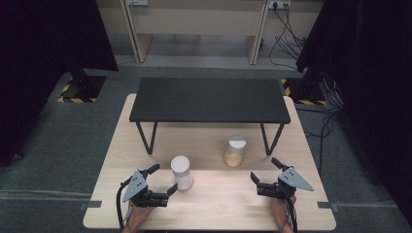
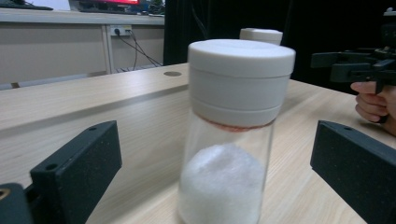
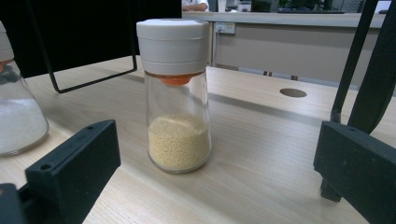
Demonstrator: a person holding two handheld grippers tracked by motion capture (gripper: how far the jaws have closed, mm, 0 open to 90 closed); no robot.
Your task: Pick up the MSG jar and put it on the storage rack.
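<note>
Both claws, left (image 1: 162,179) and right (image 1: 265,170), gape around upright white-capped jars: white powder (image 2: 219,184) left, yellow granules (image 3: 178,142) right.

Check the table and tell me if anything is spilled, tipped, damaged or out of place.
Nothing stands out. The jar of white powder and the jar of yellow grains both stand upright with their white lids on, and no spill shows on the wooden table. The left gripper and right gripper are open, touching neither jar.
</note>
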